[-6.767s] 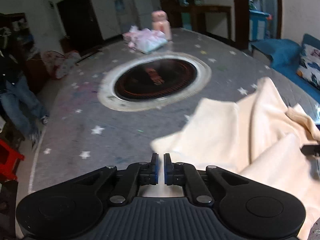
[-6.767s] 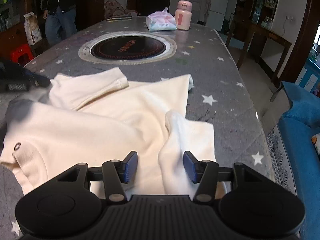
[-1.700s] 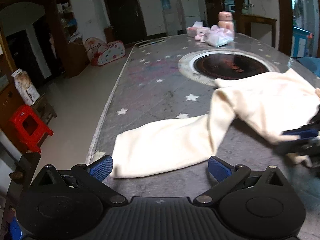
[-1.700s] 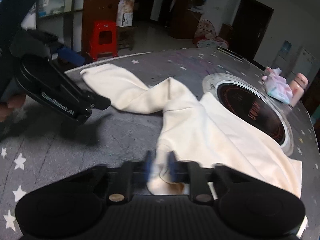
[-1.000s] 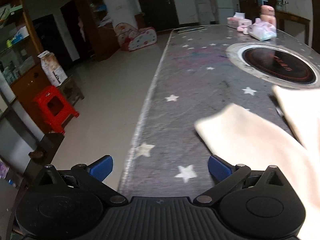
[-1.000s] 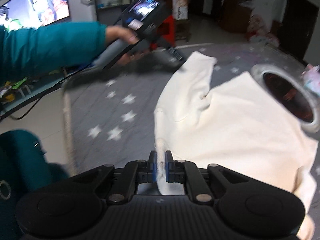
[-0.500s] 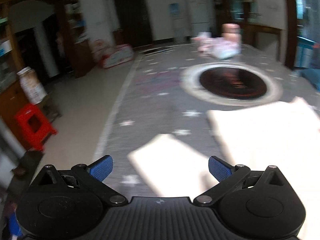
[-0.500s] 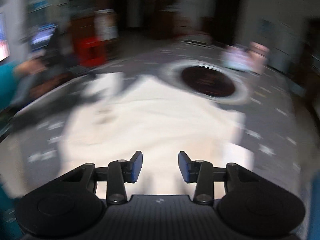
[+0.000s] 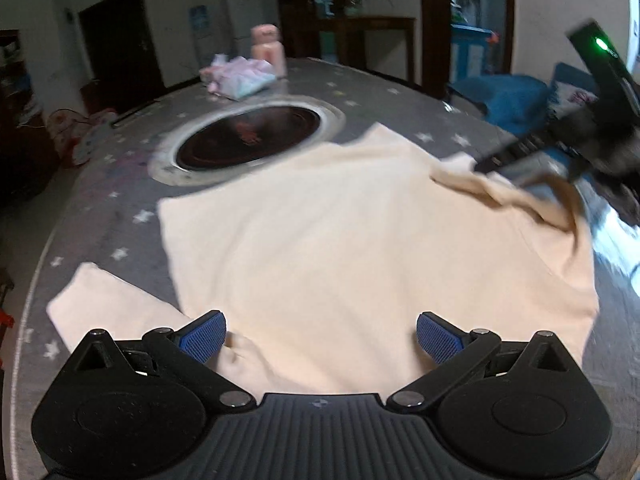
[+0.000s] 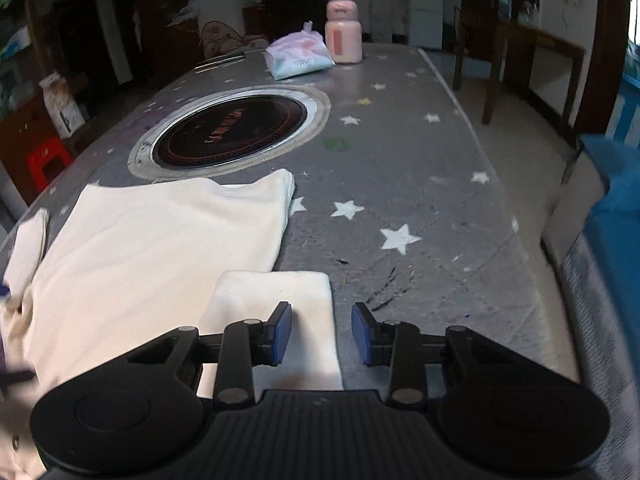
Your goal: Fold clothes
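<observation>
Left gripper (image 9: 318, 332) hangs over the near edge of a cream shirt (image 9: 340, 248), its blue pads (image 9: 202, 336) spread wide and gripping nothing. Right gripper (image 10: 322, 334) hovers above the cuff end of the shirt's right sleeve (image 10: 276, 304), jaws partly apart and closing, the pads clear of the cloth with the sleeve's edge lying beneath the gap.

Spread flat across a grey, star-printed table (image 10: 400, 168), the shirt lies with its hem toward a round cooktop (image 10: 230, 130) set into the tabletop; the hem's far corner lies just beside the cooktop's metal ring. In the left wrist view, the left sleeve (image 9: 108, 304) angles out toward the table's edge. In that same view the right gripper appears blurred at the far right, near a rumpled fold of cloth; whether it touches the fold cannot be told.

At the table's far end, a pink bottle (image 10: 343, 32) stands upright just beside a pack of wipes (image 10: 298, 58). Beyond the table's right side, part of a blue sofa (image 10: 616, 200) shows.
</observation>
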